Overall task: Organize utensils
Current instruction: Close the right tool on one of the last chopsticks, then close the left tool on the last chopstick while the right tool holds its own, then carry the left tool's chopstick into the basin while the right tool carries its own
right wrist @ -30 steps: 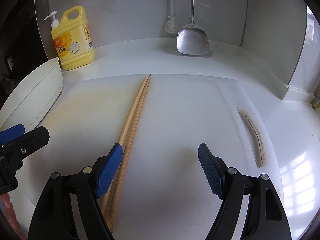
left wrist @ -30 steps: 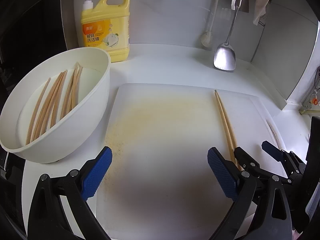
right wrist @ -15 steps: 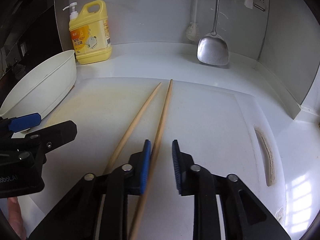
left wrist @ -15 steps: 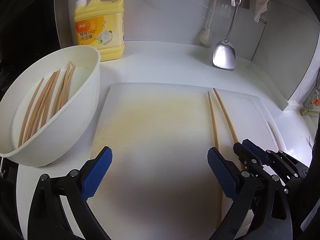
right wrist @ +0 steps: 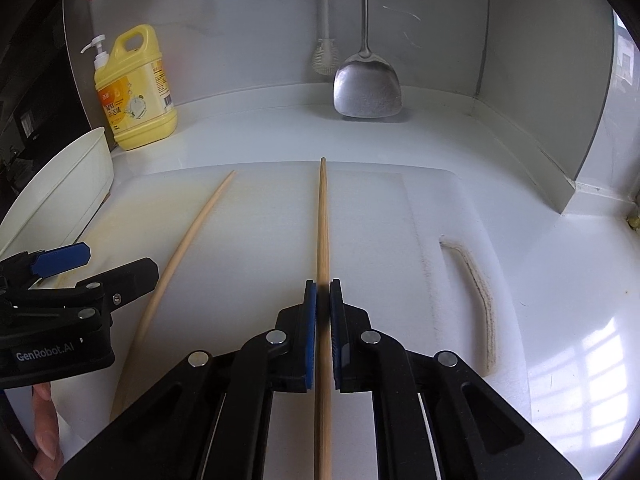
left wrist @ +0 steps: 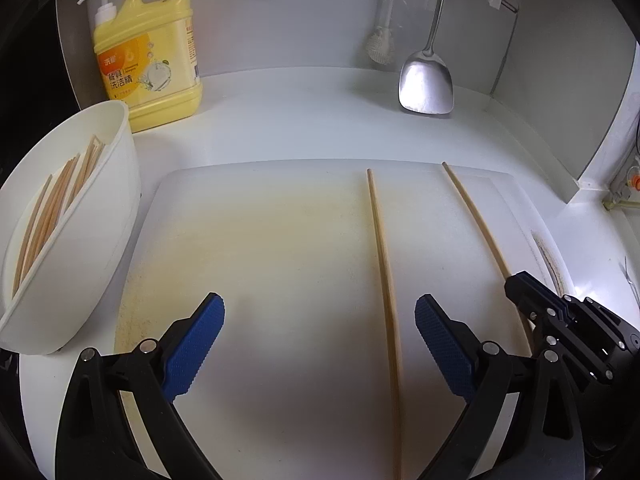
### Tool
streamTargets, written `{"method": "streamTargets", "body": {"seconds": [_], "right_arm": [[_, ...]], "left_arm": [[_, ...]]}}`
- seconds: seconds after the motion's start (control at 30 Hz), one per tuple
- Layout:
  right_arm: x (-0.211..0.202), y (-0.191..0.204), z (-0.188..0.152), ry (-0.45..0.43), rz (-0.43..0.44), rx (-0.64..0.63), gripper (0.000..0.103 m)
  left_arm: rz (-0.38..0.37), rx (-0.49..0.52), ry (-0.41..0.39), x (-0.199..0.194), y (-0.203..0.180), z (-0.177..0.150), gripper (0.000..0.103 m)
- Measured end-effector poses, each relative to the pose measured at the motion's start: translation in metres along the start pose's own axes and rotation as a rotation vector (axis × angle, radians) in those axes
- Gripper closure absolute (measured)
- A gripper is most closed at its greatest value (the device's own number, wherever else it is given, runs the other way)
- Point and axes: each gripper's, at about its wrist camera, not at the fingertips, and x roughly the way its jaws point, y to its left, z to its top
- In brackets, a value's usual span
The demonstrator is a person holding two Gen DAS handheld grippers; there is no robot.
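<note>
Right wrist view shows your right gripper [right wrist: 323, 312] pinching one chopstick [right wrist: 322, 220] along its near half, pads pressed flat against the shaft, the tip reaching toward the far edge of the cutting board [right wrist: 400, 208]. Your left gripper [left wrist: 320, 344] has its fingers spread wide over the second chopstick [left wrist: 384, 264], which lies loose on the board and touches neither pad.

Risk, as judged: the grip sits well off the stick's middle, so the long free end may swing or slip once you lift. Closing the left gripper off-centre could roll the loose stick aside.

The white bowl [left wrist: 100, 240] of chopsticks stands at the left, touching the board's edge. Detergent bottle [left wrist: 152, 52] and hanging spatula [left wrist: 426, 84] sit far back, well clear. Nothing blocks the way to the bowl.
</note>
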Motion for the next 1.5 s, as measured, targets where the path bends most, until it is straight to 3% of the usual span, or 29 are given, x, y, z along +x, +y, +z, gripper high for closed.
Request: {"method": "streamTargets", "body": {"seconds": [0.37, 0.5, 0.67, 0.73, 0.83, 0.93, 1.0, 1.07, 1.33, 1.5], "right_arm": [[-0.002, -0.014, 0.002, 0.006, 0.021, 0.019, 0.096], [-0.001, -0.014, 0.004, 0.006, -0.001, 0.005, 0.081], [0.000, -0.011, 0.004, -0.002, -0.022, -0.026, 0.079], [0.000, -0.011, 0.004, -0.005, -0.026, -0.033, 0.079], [-0.001, -0.009, 0.003, -0.010, -0.039, -0.056, 0.081], [-0.001, -0.007, 0.003, -0.014, -0.048, -0.065, 0.089], [-0.001, -0.008, 0.003, -0.014, -0.051, -0.064, 0.093], [-0.001, -0.008, 0.003, -0.012, -0.052, -0.064, 0.097], [-0.004, -0.016, 0.005, 0.016, 0.019, 0.003, 0.097], [-0.022, -0.011, 0.011, 0.016, 0.078, 0.025, 0.097]], "left_arm": [[0.041, 0.026, 0.020, 0.018, -0.011, 0.002, 0.008], [0.050, 0.018, 0.010, 0.021, -0.011, 0.004, 0.006], [0.053, 0.017, -0.002, 0.021, -0.013, 0.004, 0.008], [0.046, 0.020, -0.008, 0.020, -0.014, 0.004, 0.013], [0.039, 0.035, -0.029, 0.015, -0.019, 0.002, 0.034], [0.028, 0.056, -0.042, 0.011, -0.025, 0.000, 0.058], [0.022, 0.063, -0.045, 0.009, -0.028, 0.000, 0.080], [0.021, 0.077, -0.044, 0.009, -0.031, -0.001, 0.094], [-0.035, 0.032, 0.021, 0.003, -0.020, -0.002, 0.096], [-0.046, 0.001, 0.048, -0.022, -0.009, -0.003, 0.096]]}}
